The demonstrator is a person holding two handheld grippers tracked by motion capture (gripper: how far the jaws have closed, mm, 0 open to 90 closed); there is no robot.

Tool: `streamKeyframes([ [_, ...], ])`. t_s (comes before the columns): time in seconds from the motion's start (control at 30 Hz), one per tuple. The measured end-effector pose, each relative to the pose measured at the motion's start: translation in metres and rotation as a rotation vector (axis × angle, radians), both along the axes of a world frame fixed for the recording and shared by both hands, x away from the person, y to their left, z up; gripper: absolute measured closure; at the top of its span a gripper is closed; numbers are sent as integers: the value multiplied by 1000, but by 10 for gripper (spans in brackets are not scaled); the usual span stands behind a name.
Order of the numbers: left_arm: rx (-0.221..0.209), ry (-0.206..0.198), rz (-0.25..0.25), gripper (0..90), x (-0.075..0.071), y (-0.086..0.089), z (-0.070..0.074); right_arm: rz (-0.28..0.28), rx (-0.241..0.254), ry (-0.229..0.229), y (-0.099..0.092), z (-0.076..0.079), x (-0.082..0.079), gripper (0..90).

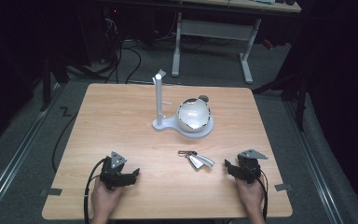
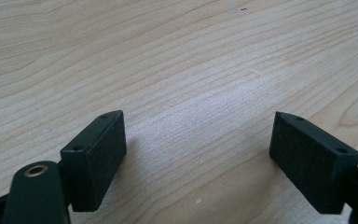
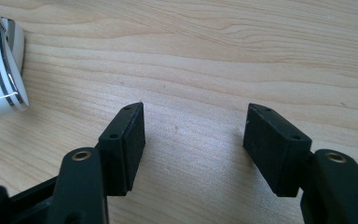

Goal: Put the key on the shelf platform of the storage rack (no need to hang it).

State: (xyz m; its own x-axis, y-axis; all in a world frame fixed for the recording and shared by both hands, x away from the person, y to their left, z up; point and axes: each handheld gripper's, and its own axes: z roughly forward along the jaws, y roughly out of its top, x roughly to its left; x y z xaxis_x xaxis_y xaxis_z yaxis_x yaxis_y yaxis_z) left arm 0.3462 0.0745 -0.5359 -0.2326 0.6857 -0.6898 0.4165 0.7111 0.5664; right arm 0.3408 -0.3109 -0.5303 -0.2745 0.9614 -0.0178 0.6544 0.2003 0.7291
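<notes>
Both grippers rest released and empty on the table, left gripper at 7 o'clock, right gripper at 5, apparently parked, flanking the metal key-ring piece lying just below centre, unheld.

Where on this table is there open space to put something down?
Bare wood spans the table's left half, between the white stand and the left edge, and the strip between the left gripper and right gripper. Crowded: the middle, with the shiny bowl and metal spoons.
</notes>
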Motion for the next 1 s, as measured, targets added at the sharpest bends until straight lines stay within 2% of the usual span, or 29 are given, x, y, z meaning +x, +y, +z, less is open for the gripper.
streamKeyframes([
  [0.3, 0, 5, -4, 171, 0, -1, 0, 7, 0, 2, 0, 0, 0, 373],
  [0.63, 0, 7, -34, 150, -1, -1, 0, 22, 1, 6, 0, 0, 1, 362],
  [0.7, -6, 15, -24, 148, -1, -2, 0, 22, 1, 5, -1, 0, 1, 362],
  [0.8, 12, 1, -38, 142, 0, -2, -1, 18, 1, 4, 0, 0, 1, 362],
  [1.0, 11, 2, -36, 140, 0, -2, -1, 7, 1, 5, 1, 0, 0, 367],
])
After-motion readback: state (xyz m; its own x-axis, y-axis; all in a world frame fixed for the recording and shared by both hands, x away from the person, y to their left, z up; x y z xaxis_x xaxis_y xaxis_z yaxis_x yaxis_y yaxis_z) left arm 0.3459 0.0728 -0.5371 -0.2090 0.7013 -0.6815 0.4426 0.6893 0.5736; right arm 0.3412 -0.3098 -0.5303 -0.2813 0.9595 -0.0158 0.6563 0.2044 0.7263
